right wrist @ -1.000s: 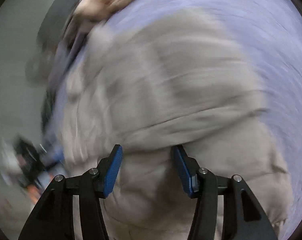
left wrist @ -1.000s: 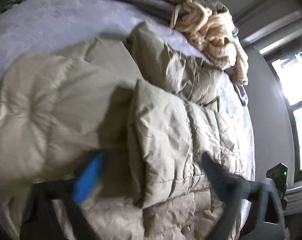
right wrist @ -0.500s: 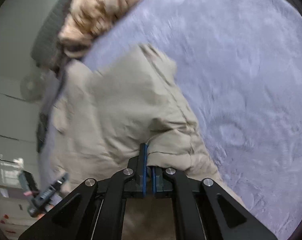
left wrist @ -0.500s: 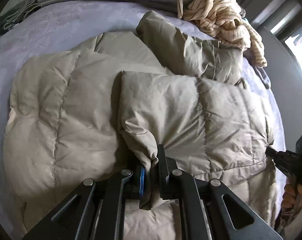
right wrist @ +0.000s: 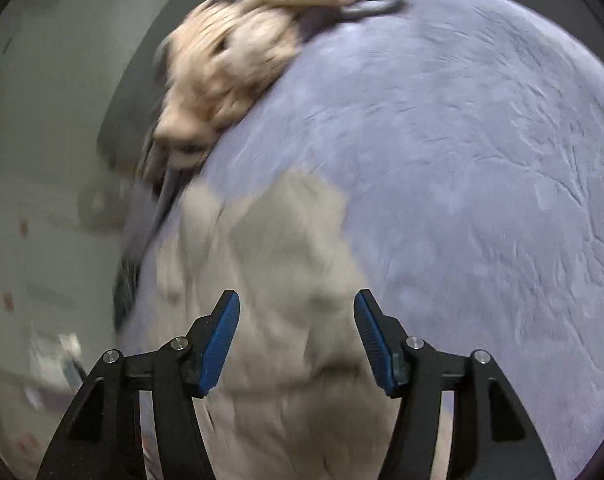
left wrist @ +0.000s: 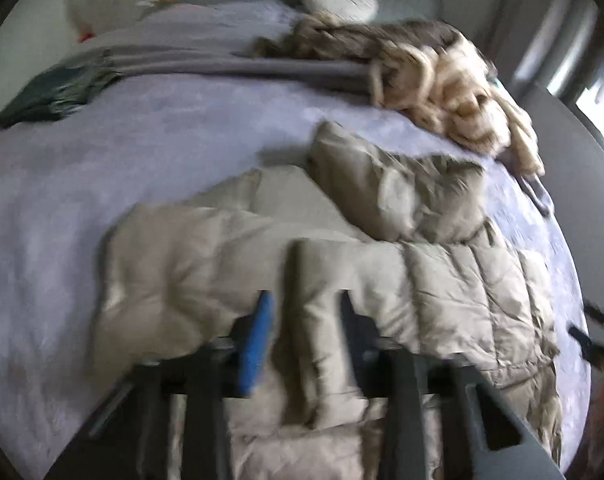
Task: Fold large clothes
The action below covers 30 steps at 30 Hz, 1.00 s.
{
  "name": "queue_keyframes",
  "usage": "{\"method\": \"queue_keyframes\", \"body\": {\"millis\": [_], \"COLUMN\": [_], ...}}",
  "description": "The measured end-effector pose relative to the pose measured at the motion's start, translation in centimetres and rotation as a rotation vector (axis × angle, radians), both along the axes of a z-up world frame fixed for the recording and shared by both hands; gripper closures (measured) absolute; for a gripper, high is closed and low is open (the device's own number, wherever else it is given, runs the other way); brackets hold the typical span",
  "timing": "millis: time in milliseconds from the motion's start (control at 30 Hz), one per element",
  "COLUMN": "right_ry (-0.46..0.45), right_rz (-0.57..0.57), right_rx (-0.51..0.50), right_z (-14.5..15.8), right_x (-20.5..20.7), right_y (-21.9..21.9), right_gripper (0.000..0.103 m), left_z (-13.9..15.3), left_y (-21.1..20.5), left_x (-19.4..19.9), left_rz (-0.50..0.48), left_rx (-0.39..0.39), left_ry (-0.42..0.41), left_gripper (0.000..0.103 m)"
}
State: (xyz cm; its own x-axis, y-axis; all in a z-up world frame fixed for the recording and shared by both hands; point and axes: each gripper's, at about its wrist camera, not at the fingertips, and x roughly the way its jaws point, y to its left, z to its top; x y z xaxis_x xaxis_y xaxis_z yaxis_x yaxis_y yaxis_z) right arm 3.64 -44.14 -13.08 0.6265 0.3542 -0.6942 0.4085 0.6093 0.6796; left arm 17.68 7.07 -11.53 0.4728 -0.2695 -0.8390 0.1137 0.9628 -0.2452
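Both grippers just let go of folded jacket on bed.
Left gripper [left wrist: 302, 320] and right gripper [right wrist: 298, 332] have just been opening, jaws apart; jacket [left wrist: 441, 292] edge seemingly loose between left's, blurred. Puffy flap may spring back.

Bare bedspread [left wrist: 102, 168] lies open left of the jacket [left wrist: 441, 292]; knit pile [left wrist: 453, 96] blocks beyond.

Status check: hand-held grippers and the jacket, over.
Left hand-held gripper just opening, jacket fold between jaws. Right hand-held gripper just opened, empty. Knitted blanket lies beyond.
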Motion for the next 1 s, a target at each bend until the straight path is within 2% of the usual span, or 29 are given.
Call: {"method": "queue_keyframes", "body": {"millis": [133, 167, 233, 267, 333, 400, 433, 567, 633, 700, 733, 800, 867, 933, 1000], "right_ry": [0.048, 0.059, 0.033, 0.023, 0.058, 0.132, 0.149, 0.146, 0.132, 0.141, 0.153, 0.159, 0.149, 0.126, 0.132], "right_rz": [-0.062, -0.055, -0.013, 0.000, 0.043, 0.100, 0.120, 0.154, 0.142, 0.137, 0.144, 0.171, 0.188, 0.208, 0.240], "right_rx": [0.260, 0.305, 0.331, 0.316, 0.205, 0.023, -0.032, -0.153, -0.187, -0.245, -0.302, -0.416, -0.505, -0.549, -0.585], "right_z": [-5.6, -6.4, -6.3, -5.9, -5.3, -5.4, -5.6, -7.0, -6.8, -5.7, -4.8, -2.9, -0.6, 0.9, 1.0], "right_x": [3.9, 4.7, 6.4, 6.7, 7.7, 8.3, 8.1, 8.6, 8.4, 7.8, 7.9, 7.0, 4.4, 2.5, 1.0], "right_y": [-1.6, -1.3, -0.3, 0.0, 0.9, 1.3, 1.3, 2.2, 2.5, 3.1, 3.6, 4.8, 5.4, 6.7, 8.0], "right_gripper": [0.040, 0.052, 0.087, 0.089, 0.092, 0.092, 0.092, 0.093, 0.092, 0.092, 0.088, 0.087, 0.087, 0.087, 0.087], "left_z": [-1.0, -1.5, -2.6, -3.3, -4.5, -5.3, -5.5, -6.2, -6.0, -5.4, -5.1, -3.8, -2.4, -1.5, -1.9], "left_y": [-3.4, -3.9, -4.4, -4.4, -4.2, -4.5, -4.8, -6.0, -5.9, -5.8, -5.6, -5.2, -4.4, -3.7, -3.6], "left_x": [1.4, 1.7, 1.8, 2.1, 2.3, 2.2, 2.1, 2.3, 2.1, 1.9, 1.9, 1.3, 0.2, -1.0, -1.9], "left_rz": [-0.068, -0.078, -0.082, -0.083, -0.088, -0.102, -0.109, -0.126, -0.126, -0.121, -0.118, -0.109, -0.110, -0.112, -0.124], "left_rx": [-0.009, 0.001, 0.048, 0.064, 0.063, 0.064, 0.067, 0.102, 0.109, 0.119, 0.126, 0.137, 0.120, 0.095, 0.112], "left_ry": [0.010, 0.017, 0.031, 0.043, 0.063, 0.062, 0.061, 0.045, 0.038, 0.036, 0.035, 0.023, 0.005, -0.003, 0.009], "left_gripper": [0.074, 0.074, 0.074, 0.074, 0.074, 0.074, 0.074, 0.074, 0.074, 0.074, 0.074, 0.073, 0.073, 0.073, 0.073]}}
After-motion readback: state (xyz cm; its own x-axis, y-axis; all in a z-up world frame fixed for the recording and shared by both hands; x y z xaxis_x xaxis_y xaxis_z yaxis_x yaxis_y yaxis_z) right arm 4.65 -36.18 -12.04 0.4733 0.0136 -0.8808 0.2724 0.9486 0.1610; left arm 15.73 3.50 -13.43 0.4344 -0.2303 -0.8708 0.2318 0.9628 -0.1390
